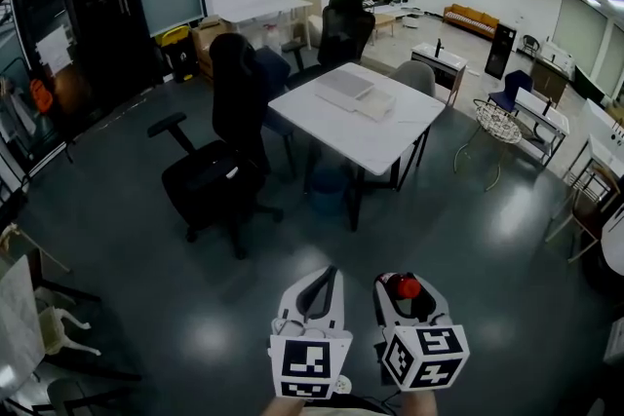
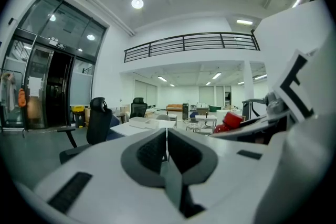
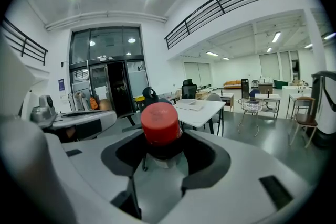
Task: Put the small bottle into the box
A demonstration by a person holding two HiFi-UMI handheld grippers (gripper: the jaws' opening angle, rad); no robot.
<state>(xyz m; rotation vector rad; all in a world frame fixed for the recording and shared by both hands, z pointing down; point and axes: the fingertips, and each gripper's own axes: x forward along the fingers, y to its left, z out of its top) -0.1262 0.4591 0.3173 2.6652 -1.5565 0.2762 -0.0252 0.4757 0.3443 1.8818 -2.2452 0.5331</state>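
Note:
A small bottle with a red cap (image 3: 160, 124) sits clamped between the jaws of my right gripper (image 3: 163, 152); its cap (image 1: 407, 287) shows red in the head view above the right gripper (image 1: 407, 299). My left gripper (image 1: 319, 292) is beside it, jaws pressed together with nothing between them (image 2: 166, 147). From the left gripper view the red cap (image 2: 229, 121) appears to the right. A flat box (image 1: 355, 93) lies on the white table (image 1: 390, 133) several steps ahead; the same box (image 3: 190, 104) is seen far off in the right gripper view.
Black office chairs (image 1: 226, 146) stand left of the white table, another chair (image 1: 343, 29) behind it. A round wire side table (image 1: 496, 127) and small desks are at the right. Dark glossy floor (image 1: 322, 248) lies between me and the table. Glass doors (image 3: 107, 89) are at the left.

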